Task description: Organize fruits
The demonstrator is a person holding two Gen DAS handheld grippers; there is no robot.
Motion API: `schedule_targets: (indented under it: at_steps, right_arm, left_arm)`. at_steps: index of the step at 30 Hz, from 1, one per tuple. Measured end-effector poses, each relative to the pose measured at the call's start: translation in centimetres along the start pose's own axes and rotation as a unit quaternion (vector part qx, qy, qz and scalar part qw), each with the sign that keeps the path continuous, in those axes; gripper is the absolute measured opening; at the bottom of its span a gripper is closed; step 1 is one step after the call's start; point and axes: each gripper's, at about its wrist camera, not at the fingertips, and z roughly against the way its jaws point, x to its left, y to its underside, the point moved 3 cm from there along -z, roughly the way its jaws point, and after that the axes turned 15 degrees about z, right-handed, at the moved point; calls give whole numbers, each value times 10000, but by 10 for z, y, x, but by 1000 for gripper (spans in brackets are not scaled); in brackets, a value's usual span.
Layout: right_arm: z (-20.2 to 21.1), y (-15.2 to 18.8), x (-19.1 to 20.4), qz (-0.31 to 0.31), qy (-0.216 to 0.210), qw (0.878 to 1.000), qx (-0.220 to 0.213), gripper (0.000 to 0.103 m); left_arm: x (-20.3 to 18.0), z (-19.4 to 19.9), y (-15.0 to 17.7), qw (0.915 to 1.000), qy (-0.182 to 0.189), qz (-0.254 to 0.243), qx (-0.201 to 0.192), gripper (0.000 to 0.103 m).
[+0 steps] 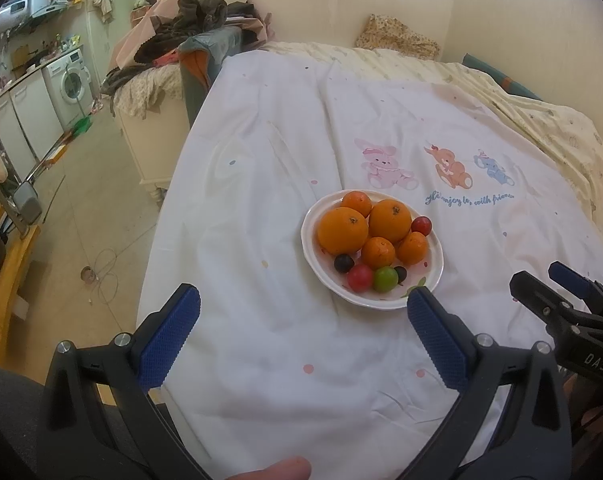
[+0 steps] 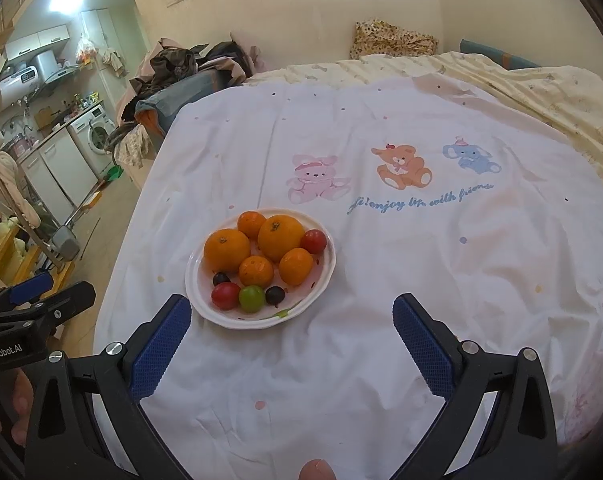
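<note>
A white plate point(image 1: 435, 258) point(image 2: 193, 276) sits on a white cartoon-printed sheet on a bed. It holds two large oranges point(image 1: 342, 230) point(image 2: 280, 238), three smaller ones point(image 1: 378, 252) point(image 2: 256, 271), and small red point(image 1: 360, 278) point(image 2: 225, 295), green point(image 1: 385, 279) point(image 2: 251, 298) and dark round fruits point(image 1: 344, 263) point(image 2: 274, 295). My left gripper point(image 1: 303, 326) is open and empty, hovering near and left of the plate. My right gripper point(image 2: 291, 330) is open and empty, near and right of the plate. Each gripper shows at the edge of the other's view.
The white sheet point(image 1: 261, 184) point(image 2: 421, 260) lies over a yellowish quilt point(image 1: 541, 120). A pile of clothes point(image 1: 189, 28) sits on furniture beyond the bed's left edge. The floor and a washing machine point(image 1: 71, 80) lie to the left.
</note>
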Motion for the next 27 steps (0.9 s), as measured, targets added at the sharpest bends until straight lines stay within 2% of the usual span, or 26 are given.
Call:
schedule_targets:
  at_steps: [27]
  right_arm:
    - [3, -1, -7, -102, 68, 9999, 17, 103]
  left_arm:
    - [2, -4, -2, 10000, -7, -93, 25, 102]
